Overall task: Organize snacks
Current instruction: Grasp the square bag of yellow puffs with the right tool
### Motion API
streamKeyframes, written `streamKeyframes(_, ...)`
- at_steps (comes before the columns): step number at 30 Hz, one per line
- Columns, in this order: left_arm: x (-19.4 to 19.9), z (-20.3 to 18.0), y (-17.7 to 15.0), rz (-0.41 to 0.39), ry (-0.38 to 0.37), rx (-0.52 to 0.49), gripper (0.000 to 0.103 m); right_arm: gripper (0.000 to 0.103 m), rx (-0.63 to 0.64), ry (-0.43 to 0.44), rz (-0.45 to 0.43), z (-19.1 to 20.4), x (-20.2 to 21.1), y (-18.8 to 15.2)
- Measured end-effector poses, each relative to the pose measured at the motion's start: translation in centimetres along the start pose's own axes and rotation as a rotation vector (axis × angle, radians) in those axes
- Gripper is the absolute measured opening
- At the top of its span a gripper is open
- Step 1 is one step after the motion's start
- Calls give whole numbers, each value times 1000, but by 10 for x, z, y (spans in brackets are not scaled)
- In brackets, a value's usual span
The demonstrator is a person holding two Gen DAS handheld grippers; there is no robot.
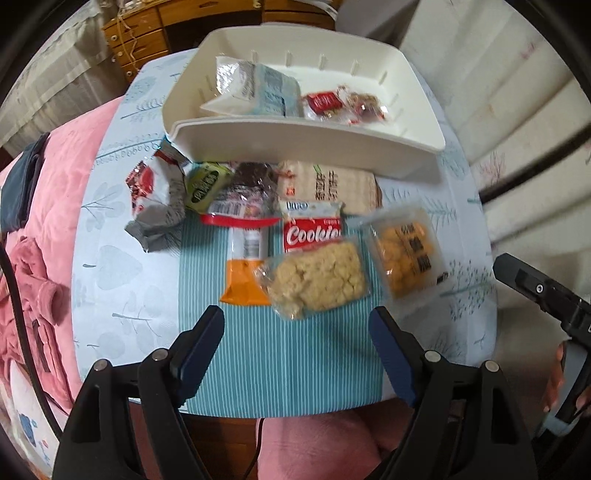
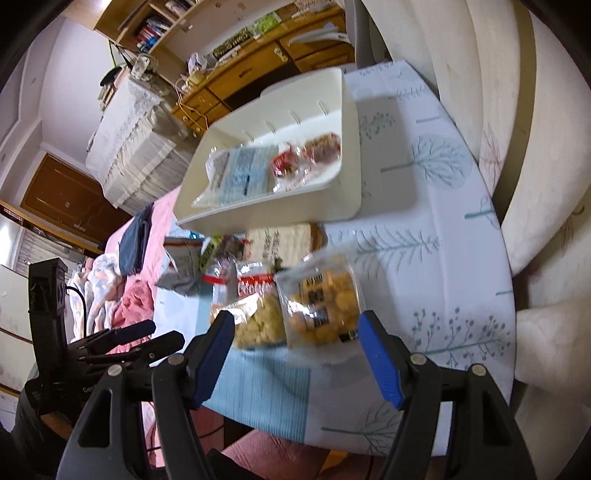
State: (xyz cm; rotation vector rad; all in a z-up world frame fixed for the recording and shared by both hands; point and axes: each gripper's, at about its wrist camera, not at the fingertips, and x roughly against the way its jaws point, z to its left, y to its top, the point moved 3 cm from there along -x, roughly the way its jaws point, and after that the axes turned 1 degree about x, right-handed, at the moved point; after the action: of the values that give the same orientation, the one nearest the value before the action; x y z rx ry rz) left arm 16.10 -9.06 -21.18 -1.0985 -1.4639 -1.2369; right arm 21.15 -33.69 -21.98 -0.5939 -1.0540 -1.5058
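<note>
A white tray [image 1: 306,136] at the table's far side holds a blue-white pack [image 1: 266,88], a small red pack [image 1: 321,101] and a clear pack of brown snacks [image 1: 364,103]. In front of it lie loose snacks: a pale cookie pack [image 1: 317,277], an orange biscuit pack [image 1: 406,251], a red "Cookies" pack [image 1: 314,229] and several others. My left gripper [image 1: 297,321] hangs open just short of the pale cookie pack. My right gripper [image 2: 295,321] stands open above the orange biscuit pack [image 2: 321,306], which shows between its fingertips, untouched.
A striped teal cloth [image 1: 277,369] lies on the leaf-print tabletop [image 1: 122,277]. Pink bedding [image 1: 48,221] lies left, pale cushions [image 1: 498,92] right, wooden drawers [image 1: 140,33] behind. A pink-clad knee [image 1: 314,443] sits below the near table edge.
</note>
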Motion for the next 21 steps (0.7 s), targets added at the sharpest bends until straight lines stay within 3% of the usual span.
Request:
streamKeyframes(5,-14,-4,-6,27,31,-46,83,71,10,-16,34,-5,-12,-10)
streamKeyframes(10,-32,-8,-8,69,17,-97,83,76,1,-39,74,-8,-28,-13)
streamKeyframes(15,-48,-18,-9,77,14,-223,83,83,-13,-63,103,-10,-43,-14)
streamKeyframes(21,-61,-30,-7,63,-33,-374,83,83,-33,-98,131,-10,-61,-14)
